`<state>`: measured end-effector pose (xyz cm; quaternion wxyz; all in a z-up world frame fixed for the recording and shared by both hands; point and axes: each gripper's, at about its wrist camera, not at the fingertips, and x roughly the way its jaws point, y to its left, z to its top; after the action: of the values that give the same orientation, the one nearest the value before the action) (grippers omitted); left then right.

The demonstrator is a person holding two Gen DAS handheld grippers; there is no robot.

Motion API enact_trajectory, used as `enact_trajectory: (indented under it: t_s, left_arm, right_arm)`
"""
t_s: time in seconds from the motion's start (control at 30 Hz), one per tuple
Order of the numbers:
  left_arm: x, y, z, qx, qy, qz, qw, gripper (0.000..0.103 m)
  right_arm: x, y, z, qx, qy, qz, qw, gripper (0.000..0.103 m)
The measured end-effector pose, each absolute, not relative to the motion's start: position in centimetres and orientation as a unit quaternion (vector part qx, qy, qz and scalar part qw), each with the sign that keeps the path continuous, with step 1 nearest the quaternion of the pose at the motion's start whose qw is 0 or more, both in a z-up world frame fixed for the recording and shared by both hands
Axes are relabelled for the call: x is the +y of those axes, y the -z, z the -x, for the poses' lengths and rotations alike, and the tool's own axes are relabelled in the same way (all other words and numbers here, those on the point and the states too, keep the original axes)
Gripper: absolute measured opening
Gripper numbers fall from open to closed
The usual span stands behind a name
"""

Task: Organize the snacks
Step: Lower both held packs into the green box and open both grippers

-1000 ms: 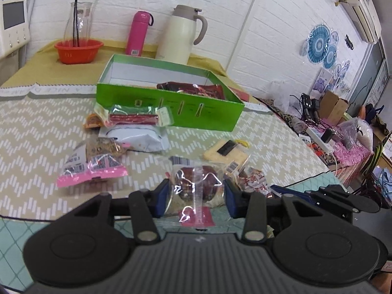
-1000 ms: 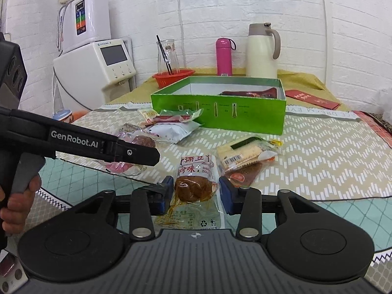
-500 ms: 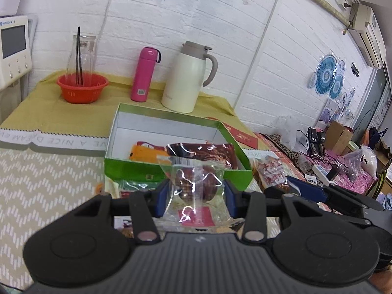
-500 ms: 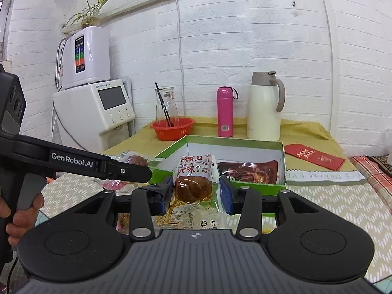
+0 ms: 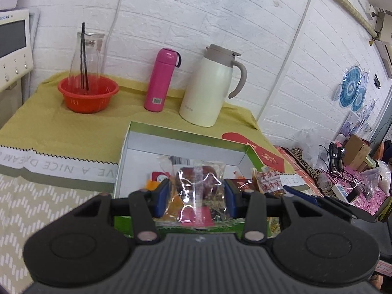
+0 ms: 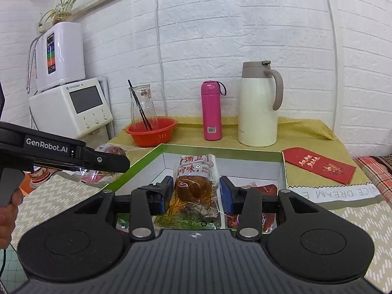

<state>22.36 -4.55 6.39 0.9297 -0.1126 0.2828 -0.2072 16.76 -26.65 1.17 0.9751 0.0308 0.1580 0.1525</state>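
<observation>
Your left gripper [image 5: 197, 197] pinches a clear snack pack [image 5: 199, 193] with a dark round sweet inside and a pink strip at its bottom, both blue pads pressed to its sides. Your right gripper [image 6: 194, 194] clamps a brown tofu pack [image 6: 194, 191] with red characters at its top, and its pads bear on both edges. Both packs hang above the near wall of the green box [image 6: 144, 165], over its white inside. In the box, a dark red packet [image 6: 265, 189] lies to the right of the tofu pack, and an orange packet [image 5: 153, 181] shows behind the clear pack on the left. Your left hand [image 6: 8, 210] grips the handle of its tool at the left edge of the right view. Behind the box, on the yellow cloth [image 5: 56, 125], stand a red basket [image 5: 88, 94] with a glass carafe [image 5: 85, 56] in it, a pink bottle [image 5: 160, 82] and a cream jug [image 5: 210, 85]. A red envelope [image 6: 318, 165] lies just right of the box.
</observation>
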Motion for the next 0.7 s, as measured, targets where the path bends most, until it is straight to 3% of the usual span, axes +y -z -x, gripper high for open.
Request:
enact_trajectory:
  t_s: [0.43, 0.5, 0.57, 0.63, 0.67, 0.7]
  left_arm:
    - [-5.6, -3.6, -27.4, 0.315, 0.198, 0.113, 0.921, 0.043]
    - [-5.7, -3.3, -27.6, 0.316, 0.2, 0.117, 0.92, 0.043]
    - [-5.8, -3.2, -27.6, 0.305, 0.195, 0.124, 0.924, 0.076]
    - [-5.9, -3.4, -27.3, 0.284, 0.181, 0.117, 0.934, 0.08]
    - [-6.1, -3.5, -27.3, 0.283, 0.172, 0.107, 0.937, 0.096]
    - [-6.2, -3.6, -27.2, 0.281, 0.163, 0.101, 0.94, 0.097]
  right_arm:
    - [-26.7, 0.8, -21.2, 0.18, -0.149, -0.039, 0.972, 0.074]
    - [-26.5, 1.0, -21.6, 0.18, -0.145, -0.035, 0.972, 0.078]
    - [-26.0, 1.4, -21.9, 0.18, -0.143, -0.014, 0.973, 0.087]
    - [-25.6, 1.7, -21.9, 0.183, -0.14, 0.011, 0.973, 0.103]
    - [-25.5, 1.8, -21.8, 0.18, -0.14, 0.018, 0.973, 0.103]
    - [-25.5, 1.9, -21.6, 0.176, -0.141, 0.021, 0.974, 0.103]
